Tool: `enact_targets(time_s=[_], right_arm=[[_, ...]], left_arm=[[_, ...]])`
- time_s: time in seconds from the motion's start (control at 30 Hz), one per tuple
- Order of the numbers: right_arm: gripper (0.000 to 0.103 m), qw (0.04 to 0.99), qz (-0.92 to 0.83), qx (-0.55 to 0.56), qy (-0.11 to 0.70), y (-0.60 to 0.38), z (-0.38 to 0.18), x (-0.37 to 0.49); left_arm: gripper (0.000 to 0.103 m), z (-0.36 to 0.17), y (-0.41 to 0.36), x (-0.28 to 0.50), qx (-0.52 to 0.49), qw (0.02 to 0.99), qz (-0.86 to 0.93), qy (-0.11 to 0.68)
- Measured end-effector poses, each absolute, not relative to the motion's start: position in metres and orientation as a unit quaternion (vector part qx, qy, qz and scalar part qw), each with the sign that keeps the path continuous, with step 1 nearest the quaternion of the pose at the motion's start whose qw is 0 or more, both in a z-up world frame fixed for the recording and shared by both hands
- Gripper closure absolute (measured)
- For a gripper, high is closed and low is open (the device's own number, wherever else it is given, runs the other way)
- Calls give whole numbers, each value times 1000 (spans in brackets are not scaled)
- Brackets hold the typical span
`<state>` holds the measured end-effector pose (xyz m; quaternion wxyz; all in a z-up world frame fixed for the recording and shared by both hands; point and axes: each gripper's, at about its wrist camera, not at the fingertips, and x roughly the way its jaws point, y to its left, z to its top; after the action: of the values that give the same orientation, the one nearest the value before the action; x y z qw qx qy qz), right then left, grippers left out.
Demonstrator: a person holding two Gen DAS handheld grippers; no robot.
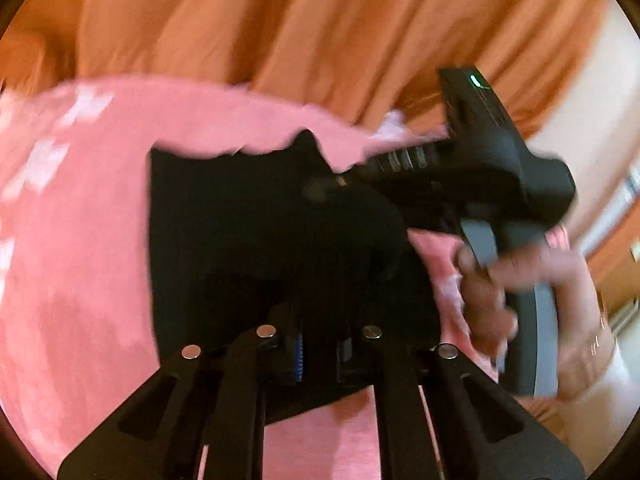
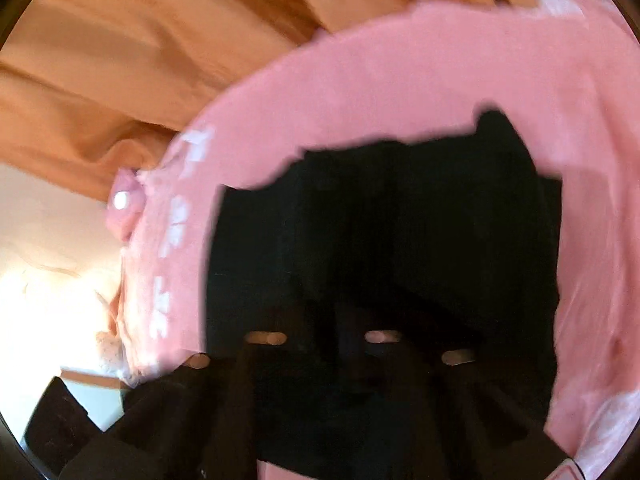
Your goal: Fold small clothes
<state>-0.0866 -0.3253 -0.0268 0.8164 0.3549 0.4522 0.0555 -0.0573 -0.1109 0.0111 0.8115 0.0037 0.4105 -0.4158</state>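
Note:
A small black garment (image 1: 240, 220) lies spread on a pink cloth (image 1: 80, 240) with white prints. In the left wrist view my left gripper (image 1: 318, 332) is at the garment's near edge, its fingers drawn close together with the black fabric between them. My right gripper (image 1: 324, 190) reaches in from the right, held by a hand (image 1: 500, 292), and its tips meet on the garment's far right corner. In the right wrist view the black garment (image 2: 380, 220) fills the middle, and the right gripper (image 2: 328, 320) is dark and hard to tell from the fabric.
Orange folded fabric (image 1: 280, 20) hangs or lies behind the pink cloth, also in the right wrist view as orange fabric (image 2: 120, 60). The pink cloth (image 2: 400, 72) extends on all sides of the garment. A pale wall and wooden furniture (image 1: 616, 256) show at the right.

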Motion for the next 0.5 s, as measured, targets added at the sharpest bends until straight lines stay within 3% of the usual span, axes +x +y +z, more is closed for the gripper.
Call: enact_targets(time_s=[0.03,0.1,0.17,0.23,0.27,0.3,0.37,0.43,0.5], right_arm=[[94,824,73,356,435,-329,-17,-90],[95,836,51,327,437,-343,-13,-93],[93,814,17,319,485,-358,-41,-91],[88,794,1,318,518,-364,-62,-92],[87,792,9,336,510,-368,-63,-98],[85,790,14,344,507,-369,-60,-102],[63,795,33,339,502,-364,-48,-113],[44,799,49,332,499,-358,-42,-121],[42,791,75,329,510,-346,-44,-126]], left_arm=[[93,13,-117,-65,20,812,-426,398],[79,1,-137,-79,66,795,-451,401],[68,-20,-146,-80,83,780,-442,435],[66,-25,-139,-75,65,780,-429,452],[56,-23,-134,-71,50,779,-426,457],[38,-17,-123,-63,16,779,-420,464],[23,-7,-98,-49,-55,786,-404,465],[20,-4,-78,-31,-104,792,-376,470],[20,-5,-58,-14,-157,789,-347,483]])
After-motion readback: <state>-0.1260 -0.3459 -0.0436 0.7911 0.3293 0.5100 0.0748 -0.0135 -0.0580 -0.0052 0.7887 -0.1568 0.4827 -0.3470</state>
